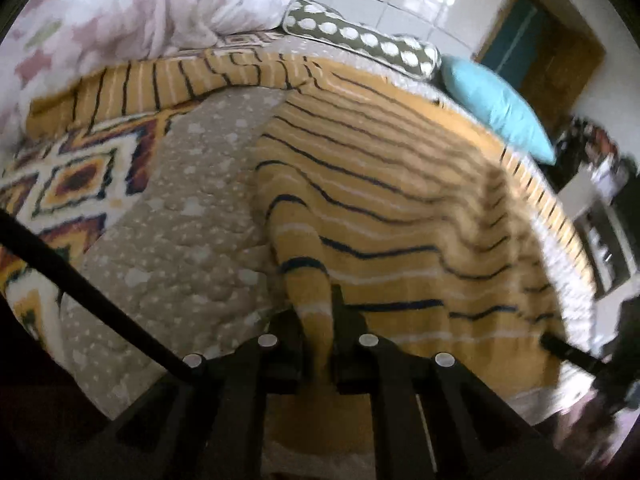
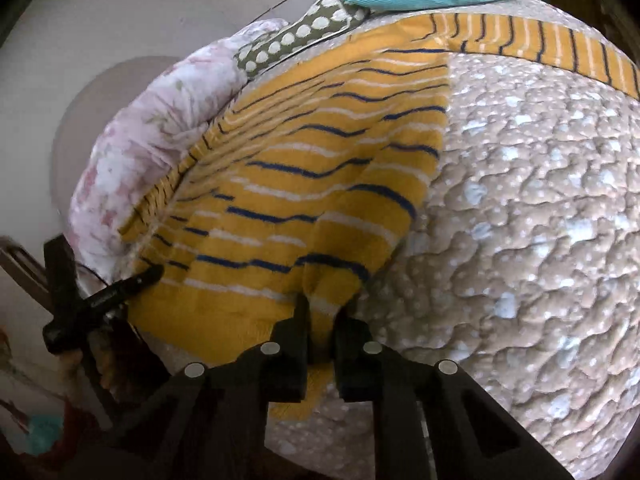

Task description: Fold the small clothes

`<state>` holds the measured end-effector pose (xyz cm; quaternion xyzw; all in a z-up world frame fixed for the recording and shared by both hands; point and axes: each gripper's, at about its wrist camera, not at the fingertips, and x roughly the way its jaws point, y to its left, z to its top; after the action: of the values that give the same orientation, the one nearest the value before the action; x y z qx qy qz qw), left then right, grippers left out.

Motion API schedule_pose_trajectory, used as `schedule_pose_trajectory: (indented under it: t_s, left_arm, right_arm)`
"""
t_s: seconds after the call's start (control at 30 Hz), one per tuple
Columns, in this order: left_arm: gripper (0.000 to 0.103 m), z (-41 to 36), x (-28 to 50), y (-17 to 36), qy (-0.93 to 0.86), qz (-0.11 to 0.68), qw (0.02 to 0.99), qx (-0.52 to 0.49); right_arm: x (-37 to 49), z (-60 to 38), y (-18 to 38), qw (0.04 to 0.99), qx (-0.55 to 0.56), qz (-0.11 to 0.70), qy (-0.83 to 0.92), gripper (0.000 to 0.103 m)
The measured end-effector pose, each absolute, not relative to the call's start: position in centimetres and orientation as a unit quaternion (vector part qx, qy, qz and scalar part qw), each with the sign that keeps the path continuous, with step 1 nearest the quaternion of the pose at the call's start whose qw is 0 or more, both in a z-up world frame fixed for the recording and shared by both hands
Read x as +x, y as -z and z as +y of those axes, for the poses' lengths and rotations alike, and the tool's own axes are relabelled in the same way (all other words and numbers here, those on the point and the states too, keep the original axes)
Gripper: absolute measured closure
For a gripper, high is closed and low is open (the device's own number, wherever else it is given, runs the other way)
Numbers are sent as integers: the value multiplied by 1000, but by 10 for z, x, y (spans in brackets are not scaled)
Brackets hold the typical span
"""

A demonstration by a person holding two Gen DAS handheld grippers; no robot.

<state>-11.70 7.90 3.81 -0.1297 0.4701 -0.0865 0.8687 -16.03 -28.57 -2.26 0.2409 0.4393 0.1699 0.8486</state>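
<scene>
Both wrist views, mid-fold. My left gripper (image 1: 320, 320) pinches a bunched corner of the yellow striped garment (image 1: 400, 200) between its fingers (image 1: 346, 312); the cloth rises from the jaws toward 12 o'clock. My right gripper (image 2: 322, 320) likewise has its fingers (image 2: 298, 320) pressed onto another gathered corner of the same yellow striped garment (image 2: 312, 200). The rest of the garment lies spread on the bed, over the beige star-print quilt (image 2: 540, 220), with one long striped part stretched out at 11 o'clock in the left view and at 1 o'clock in the right view. A floral duvet (image 1: 140, 12), a polka-dot pillow (image 1: 360, 36) and a turquoise cushion (image 1: 496, 108) lie beyond, toward 12 to 2 o'clock in the left view; a patterned blanket (image 1: 80, 176) lies at 9 o'clock.

Risks, as I judge them:
- Each grip is narrow and holds a thick bunch; a quick pull could let the cloth slide out.
- Uneven travel of my two hands would skew the fold line.
- The soft, puckered quilt may drag the trailing cloth and wrinkle it, or be caught by a finger.
- The outstretched striped part may lag and end up outside the fold.
</scene>
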Motion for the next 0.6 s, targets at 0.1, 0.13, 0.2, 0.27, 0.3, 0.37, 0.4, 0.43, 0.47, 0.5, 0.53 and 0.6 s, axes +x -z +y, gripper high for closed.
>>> schedule_pose_trajectory:
  t_s: [0.1,0.13,0.2,0.27,0.3,0.37,0.4,0.43,0.47,0.5,0.53,0.6]
  left_arm:
    - [94,87,-134,-53,99,462,871,-134]
    - [94,88,-140,-57,102,461,872,-132]
    - [94,86,-155,-56,104,466,869,-132]
    - [92,83,-162,-46,100,484,860,-130]
    - [91,83,-164,-41,93,490,857,-129]
    - [85,87,-165,-37,84,492,857,-130]
    - [83,89,-166,-39,84,489,858,-133]
    - [79,91,-169,-45,84,480,863,-134]
    - [70,94,-174,-51,83,470,869,-132]
    - [64,94,-178,-58,81,459,876,-127]
    - [51,96,-181,-66,73,443,886,-117]
    - [35,98,-188,-80,60,415,902,-104]
  right_arm:
    - [-177,-293,13,854,229,436,-169,93]
    - [-184,-296,12,854,226,437,-169,93]
    - [-201,-303,13,852,225,442,-168,93]
    - [-218,-305,23,847,222,455,-164,93]
    - [-221,-304,26,847,215,458,-161,93]
    - [-226,-304,31,846,210,463,-158,93]
    - [-227,-306,31,847,213,461,-159,93]
    - [-228,-308,29,848,214,456,-161,90]
    - [-229,-312,26,852,213,451,-161,89]
    - [-229,-318,21,857,212,442,-157,89]
    - [-229,-325,18,862,215,435,-150,89]
    - [-223,-347,11,874,224,419,-102,88]
